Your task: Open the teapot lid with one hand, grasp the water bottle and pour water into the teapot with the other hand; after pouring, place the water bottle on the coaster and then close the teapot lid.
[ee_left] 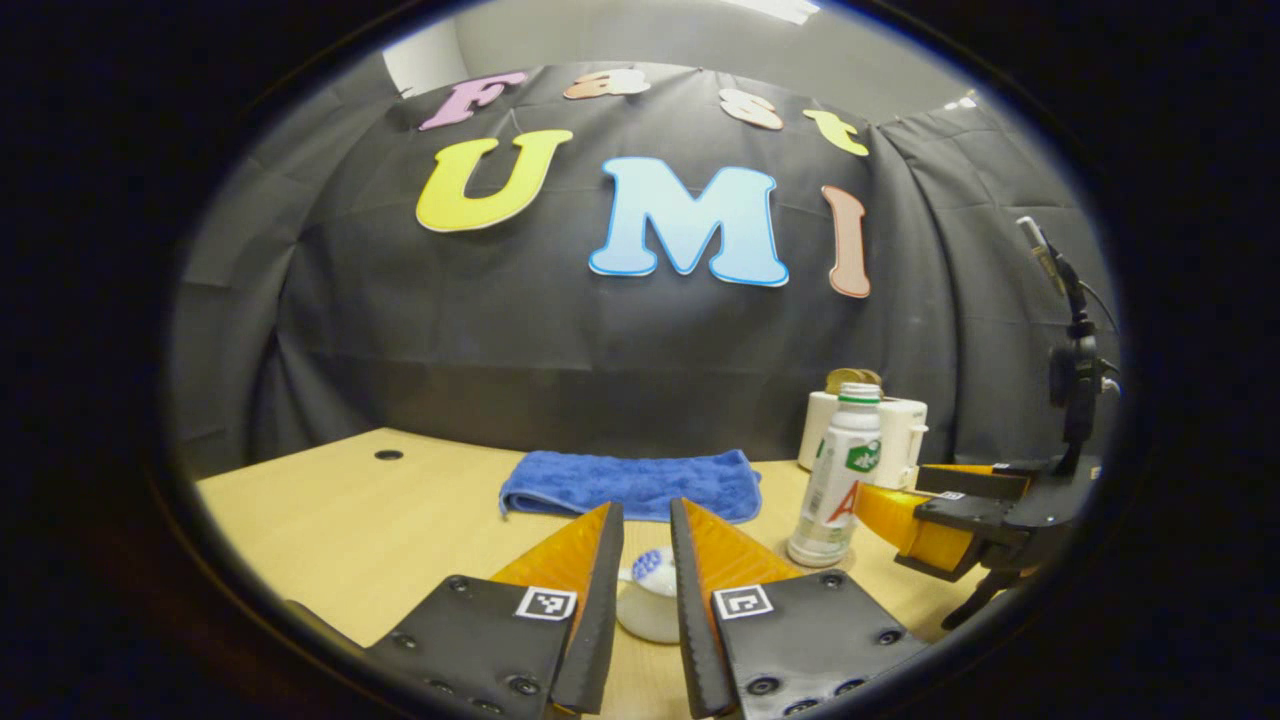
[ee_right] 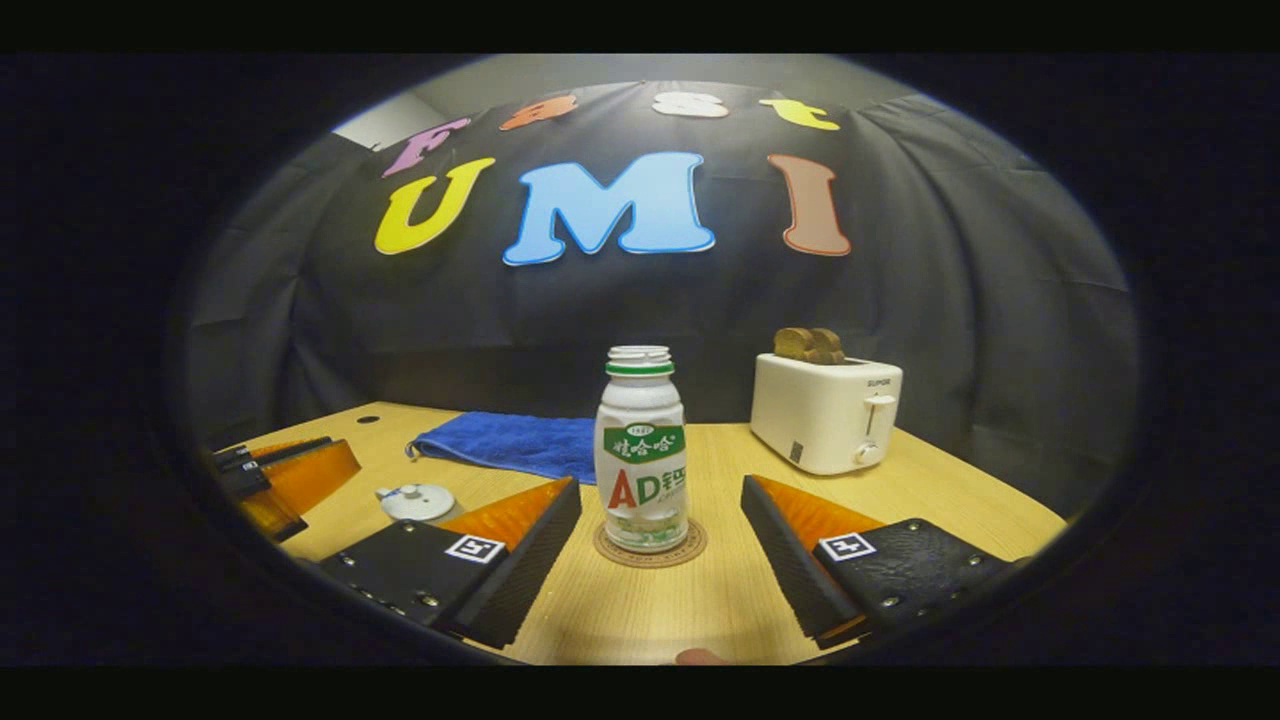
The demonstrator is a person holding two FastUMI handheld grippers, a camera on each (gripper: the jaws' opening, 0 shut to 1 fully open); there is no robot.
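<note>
A white bottle (ee_right: 640,460) with a green label and no cap stands upright on a round coaster (ee_right: 650,548). My right gripper (ee_right: 660,520) is open wide, a finger on each side of the bottle, neither touching it. In the left gripper view the bottle (ee_left: 838,480) stands at the right with the right gripper (ee_left: 890,515) beside it. The white teapot (ee_left: 648,605), with its blue-patterned lid knob (ee_left: 652,565), sits low between my left gripper's fingers. My left gripper (ee_left: 645,510) stands a little open over it. In the right gripper view the teapot lid (ee_right: 415,500) lies apart from the left gripper (ee_right: 330,470).
A blue towel (ee_right: 510,440) lies folded at the back of the wooden table (ee_right: 700,600). A white toaster (ee_right: 825,410) holding bread stands at the back right. A black stand (ee_left: 1075,380) rises at the table's right edge.
</note>
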